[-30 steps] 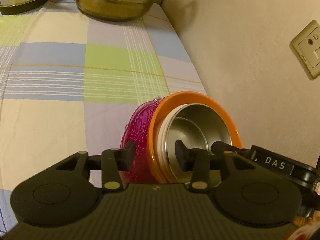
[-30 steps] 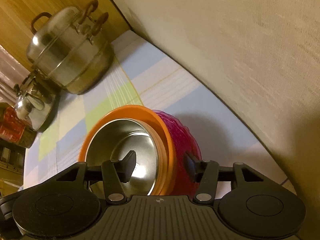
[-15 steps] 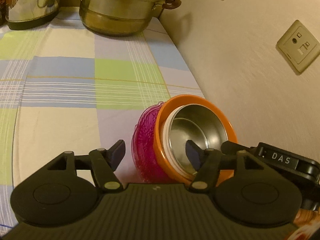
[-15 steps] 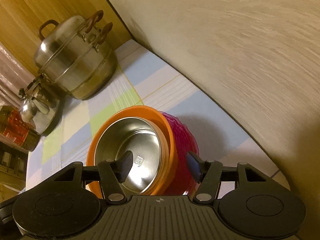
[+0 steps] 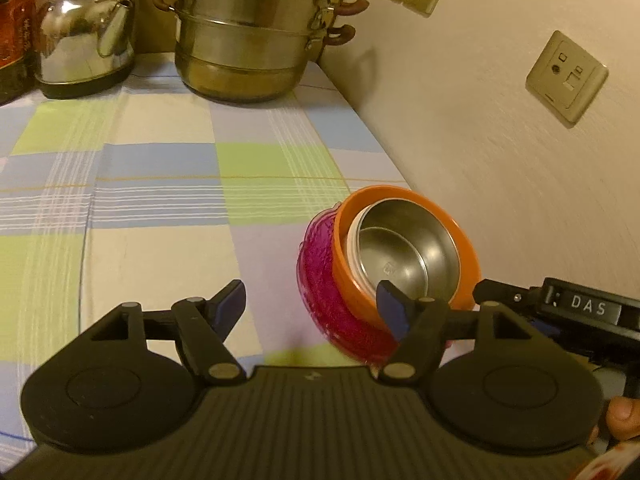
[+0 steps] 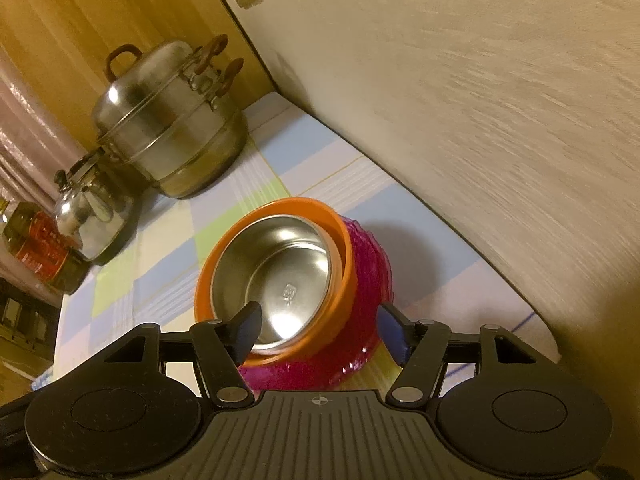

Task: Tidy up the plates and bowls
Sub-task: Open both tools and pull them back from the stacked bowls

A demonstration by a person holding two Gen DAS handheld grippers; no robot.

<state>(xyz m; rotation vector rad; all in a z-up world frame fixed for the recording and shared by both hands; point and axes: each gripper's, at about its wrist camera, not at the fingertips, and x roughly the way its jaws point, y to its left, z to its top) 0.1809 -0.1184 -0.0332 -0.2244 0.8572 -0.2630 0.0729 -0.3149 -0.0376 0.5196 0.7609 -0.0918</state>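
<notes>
A nested stack stands on the checked cloth (image 5: 160, 200) close to the wall: a magenta glass bowl (image 5: 320, 280) outermost, an orange bowl (image 5: 340, 256) in it, and a steel bowl (image 5: 416, 248) innermost with a thin white rim around it. My left gripper (image 5: 310, 300) is drawn back to the stack's left, jaws opening, and nothing is gripped. My right gripper (image 6: 320, 330) straddles the near wall of the stack, one finger in front of the steel bowl (image 6: 280, 272), the other outside the magenta bowl (image 6: 368, 264). Its jaws are opening and the pads stand off the bowls.
At the back of the table stand a tall steel steamer pot (image 5: 248, 28), a steel kettle (image 5: 84, 32) and a dark bottle (image 5: 12, 20). The wall with sockets (image 5: 566, 78) runs along the right. A fingertip (image 5: 620, 420) shows at the lower right.
Both grippers have opened wider and pulled back and up from the stack. The left one was pinching the stack's left wall and let go. The stack stays on the cloth.
</notes>
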